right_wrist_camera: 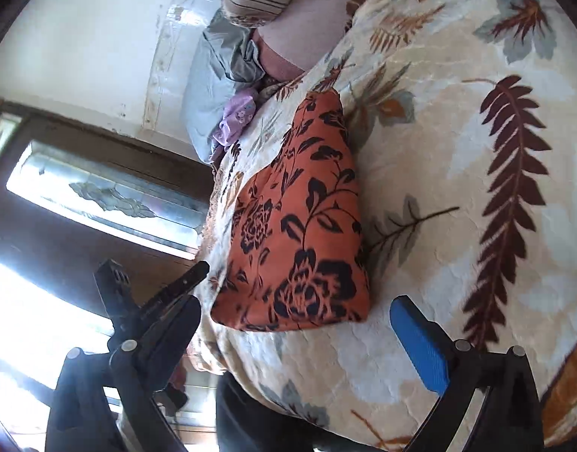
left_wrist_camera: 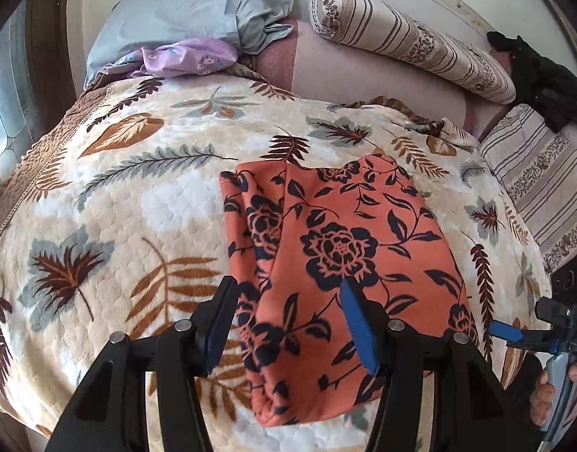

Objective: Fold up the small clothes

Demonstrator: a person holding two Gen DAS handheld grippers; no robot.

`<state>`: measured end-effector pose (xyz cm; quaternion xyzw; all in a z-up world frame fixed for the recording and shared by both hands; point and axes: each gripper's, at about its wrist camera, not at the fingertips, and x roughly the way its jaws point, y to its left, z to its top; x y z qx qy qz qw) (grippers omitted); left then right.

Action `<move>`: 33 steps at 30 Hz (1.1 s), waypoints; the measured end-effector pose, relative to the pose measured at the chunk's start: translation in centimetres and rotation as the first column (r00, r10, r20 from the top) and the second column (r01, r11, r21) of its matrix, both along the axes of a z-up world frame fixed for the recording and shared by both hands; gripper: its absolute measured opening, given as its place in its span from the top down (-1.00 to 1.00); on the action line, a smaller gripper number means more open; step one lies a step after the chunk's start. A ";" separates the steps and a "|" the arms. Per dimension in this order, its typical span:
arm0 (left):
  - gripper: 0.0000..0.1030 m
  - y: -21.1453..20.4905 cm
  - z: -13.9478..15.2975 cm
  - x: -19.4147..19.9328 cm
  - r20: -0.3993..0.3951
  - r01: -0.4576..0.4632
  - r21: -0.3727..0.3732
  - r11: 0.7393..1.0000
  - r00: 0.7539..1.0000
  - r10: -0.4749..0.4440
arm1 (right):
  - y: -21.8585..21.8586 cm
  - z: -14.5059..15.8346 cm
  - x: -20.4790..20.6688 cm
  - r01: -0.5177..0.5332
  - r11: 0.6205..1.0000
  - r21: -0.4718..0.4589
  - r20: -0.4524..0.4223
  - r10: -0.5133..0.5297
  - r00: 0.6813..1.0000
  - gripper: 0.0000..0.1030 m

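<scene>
**Now both claws stand clear of the folded orange cloth**

Here the orange cloth, printed with dark flowers and leaves, lies folded into a narrow stack on the leaf-patterned blanket. Its near end sits close to the blanket's front edge, and its far end reaches toward the middle of the bed.

The left gripper hangs over that near end with its jaws partly apart. One black finger shows over the blanket just left of the cloth, while the blue-padded finger shows over the cloth itself; neither pad presses on the fabric, and nothing is clamped between them.

The right gripper is rolled on its side near the blanket's front edge, its jaws spread wide and empty. The cloth's folded end lies just beyond the gap between the fingers, untouched. In the left wrist view the same gripper appears at the right edge, with a hand around its handle.

At the head end of the bed lie a grey pillow, a lilac garment at its foot, and a striped bolster. A black garment rests at the far right corner.
</scene>
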<state>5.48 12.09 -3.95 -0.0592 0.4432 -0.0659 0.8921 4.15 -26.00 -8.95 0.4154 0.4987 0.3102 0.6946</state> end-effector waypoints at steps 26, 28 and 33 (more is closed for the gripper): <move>-0.23 0.3 -6.2 1.5 -0.132 -0.071 0.010 0.997 0.989 0.072 | 2.6 -2.8 8.6 0.035 0.999 -0.015 -0.115 -0.036 0.993 -0.48; -0.27 0.2 -6.3 1.5 -0.121 -0.061 0.033 0.998 0.991 0.064 | 3.6 -4.2 10.1 0.008 1.000 -0.026 -0.156 -0.012 0.988 -0.34; -0.37 0.8 -6.7 1.4 -0.116 -0.062 0.017 0.998 0.991 0.063 | 5.5 -1.6 9.0 -0.032 0.959 -0.283 -0.006 0.032 0.999 0.47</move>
